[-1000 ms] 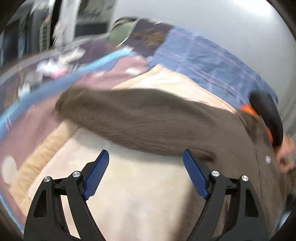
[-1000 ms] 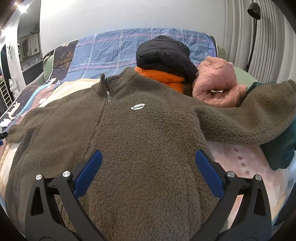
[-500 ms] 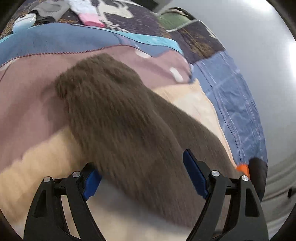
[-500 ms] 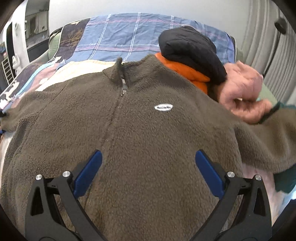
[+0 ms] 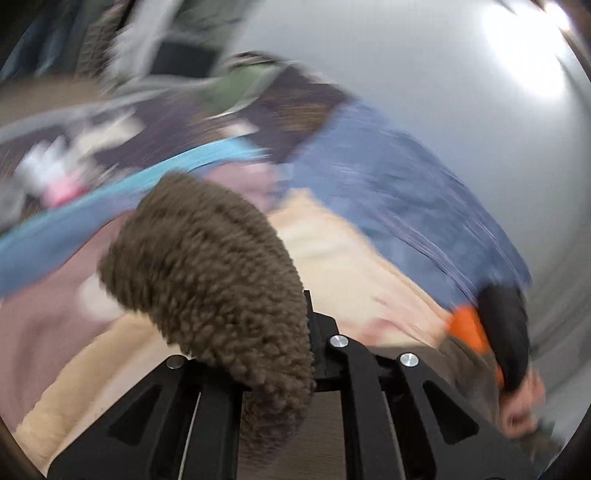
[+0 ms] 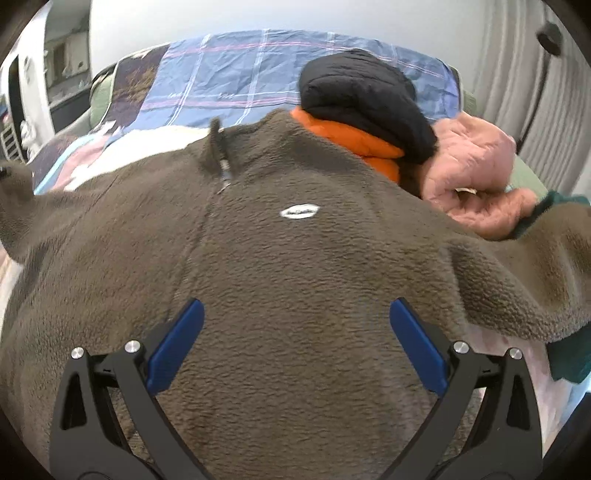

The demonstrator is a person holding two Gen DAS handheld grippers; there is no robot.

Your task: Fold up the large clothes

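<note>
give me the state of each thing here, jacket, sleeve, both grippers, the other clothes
fleece jacket: spread front-up on the bed, zipped.
sleeve: lifted off the bed, pinched in the left gripper.
left gripper: jaws have just closed on the sleeve.
right gripper: jaws open above the jacket's front, holding nothing.
black jacket, orange jacket, pink jacket: heaped beyond the collar.

This is a bedroom in a home. A bed (image 6: pixel 155 147) fills most of both views, spread with a blue checked blanket (image 6: pixel 258 77) and patchwork covers in pink, cream and light blue. Clothes are heaped on it: a brown fleece jacket (image 6: pixel 295 266), a black jacket (image 6: pixel 362 96), an orange one (image 6: pixel 354 136) and a pink one (image 6: pixel 476 155). Behind stands a plain pale wall (image 6: pixel 258 18), with ribbed white panels or curtains (image 6: pixel 517 74) at the right
</note>
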